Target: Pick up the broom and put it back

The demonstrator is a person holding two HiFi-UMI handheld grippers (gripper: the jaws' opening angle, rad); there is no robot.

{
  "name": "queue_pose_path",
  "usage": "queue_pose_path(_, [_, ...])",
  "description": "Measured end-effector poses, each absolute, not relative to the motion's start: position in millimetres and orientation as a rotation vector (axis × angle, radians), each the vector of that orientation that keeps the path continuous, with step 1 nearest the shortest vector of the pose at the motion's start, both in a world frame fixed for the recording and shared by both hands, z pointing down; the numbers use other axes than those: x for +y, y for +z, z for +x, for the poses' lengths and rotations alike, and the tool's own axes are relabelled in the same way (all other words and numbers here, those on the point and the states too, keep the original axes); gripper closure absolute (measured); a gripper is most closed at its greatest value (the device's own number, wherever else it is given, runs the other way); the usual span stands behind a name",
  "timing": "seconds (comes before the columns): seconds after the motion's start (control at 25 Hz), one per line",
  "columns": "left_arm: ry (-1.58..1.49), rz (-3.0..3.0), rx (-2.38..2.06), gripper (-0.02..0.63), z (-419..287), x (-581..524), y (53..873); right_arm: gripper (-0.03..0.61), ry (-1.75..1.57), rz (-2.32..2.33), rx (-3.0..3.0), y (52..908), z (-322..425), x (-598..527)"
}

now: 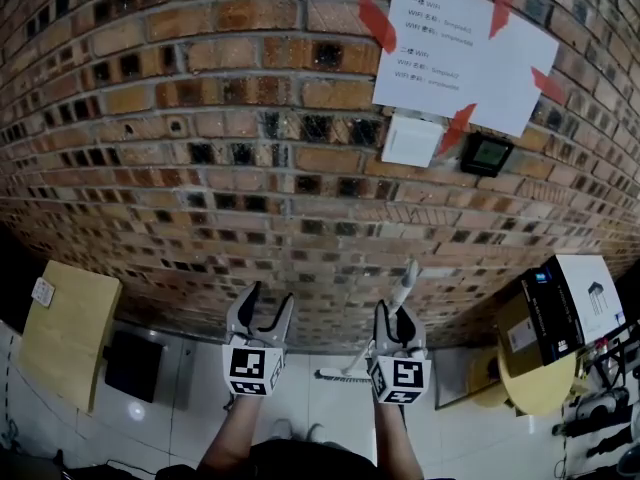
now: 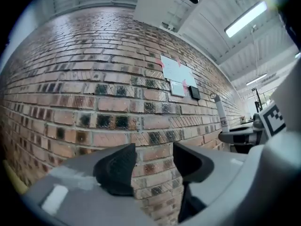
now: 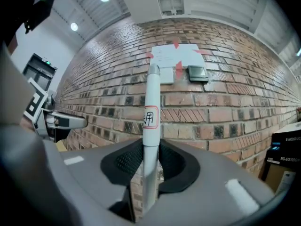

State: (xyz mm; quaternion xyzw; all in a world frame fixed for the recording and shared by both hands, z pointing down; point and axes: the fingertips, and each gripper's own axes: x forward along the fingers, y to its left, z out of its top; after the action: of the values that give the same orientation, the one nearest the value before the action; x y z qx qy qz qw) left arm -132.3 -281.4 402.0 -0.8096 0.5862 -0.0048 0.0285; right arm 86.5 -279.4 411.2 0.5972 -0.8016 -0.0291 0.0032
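Obs: right gripper (image 3: 150,161) fingers clenched on the white broom (image 3: 149,119) handle, held upright at centre frame facing the brick wall (image 1: 200,118), probably so it can be leaned back there; left gripper (image 2: 154,161) fingers slightly parted, empty, just left of it in the head view

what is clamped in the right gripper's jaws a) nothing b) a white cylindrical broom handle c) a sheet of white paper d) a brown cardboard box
B: the right gripper view shows the right gripper with its jaws closed on either side of the white cylindrical broom handle, which stands upright between them.
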Motion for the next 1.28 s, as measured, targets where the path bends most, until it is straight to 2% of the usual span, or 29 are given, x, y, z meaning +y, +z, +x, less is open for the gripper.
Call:
queue_pose_path(0.28, [0.02, -2.5, 1.837, 0.353, -145, -275, 392, 0.477, -0.153, 1.944, -2.584, 370, 88, -267])
queue_pose_path(0.68, [0.022, -2.499, 1.814, 0.353, -143, -276, 387, 0.477, -0.148, 1.901, -2.617, 367, 78, -269])
queue_pose_path(0.96, [-0.012, -2.549, 1.767, 0.353, -131, -282, 398, 0.477, -0.077, 1.88, -2.562, 396, 82, -277])
queue_pose_path(1.28, [-0.117, -2.647, 1.688, 0.353, -102, -290, 433, 0.477, 0.102, 1.824, -2.475, 468, 92, -287])
